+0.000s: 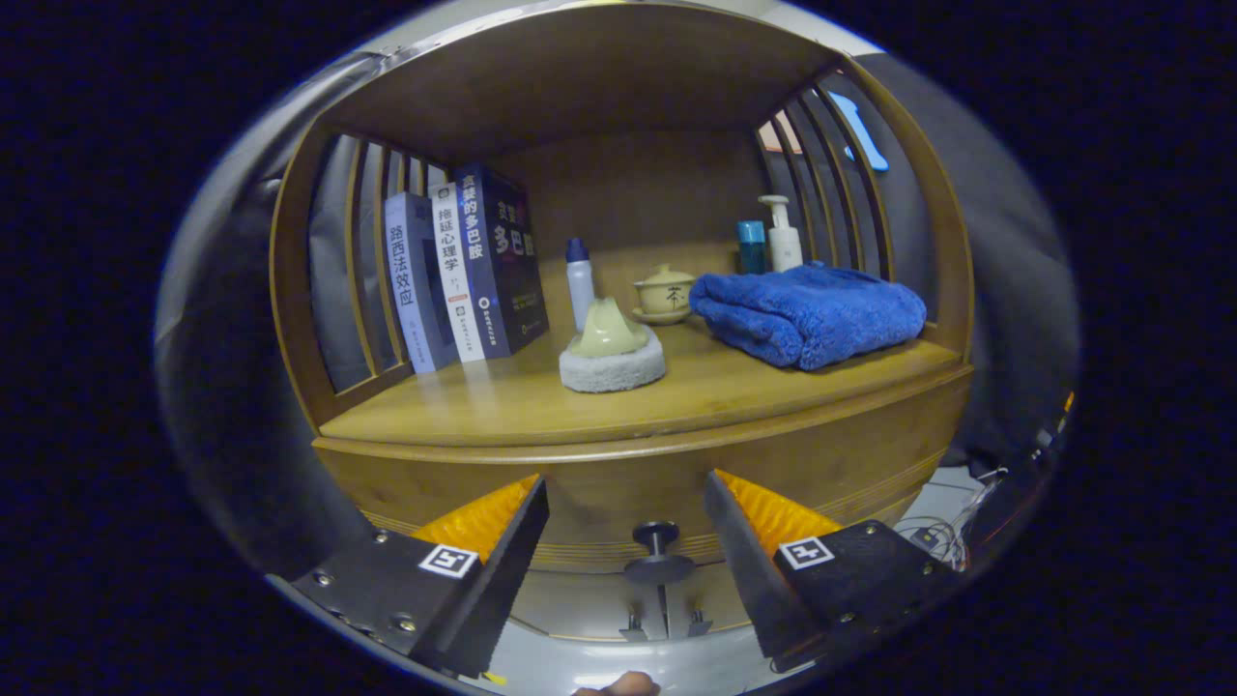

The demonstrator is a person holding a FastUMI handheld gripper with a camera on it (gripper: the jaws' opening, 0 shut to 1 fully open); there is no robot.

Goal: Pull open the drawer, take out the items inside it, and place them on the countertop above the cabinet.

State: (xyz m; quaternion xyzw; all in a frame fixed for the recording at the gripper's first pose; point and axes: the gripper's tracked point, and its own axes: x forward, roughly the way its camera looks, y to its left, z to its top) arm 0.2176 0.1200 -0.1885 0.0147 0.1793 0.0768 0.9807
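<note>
facing the closed drawer, the tool hangs wide open and empty, its knob between the fingers.

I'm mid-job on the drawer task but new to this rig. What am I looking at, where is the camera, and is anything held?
The camera rides on a hand-held two-finger tool and looks forward along its fingers. The fingers are open and hold nothing. Between them, a little ahead, is the drawer's round knob, with the drawer front closed. Above is the countertop, a wooden shelf nook. On it stand three books, a small bottle, a cream lump on a fuzzy round pad, a lidded teacup, a folded blue towel, and behind the towel a pump bottle beside a blue container.
</note>
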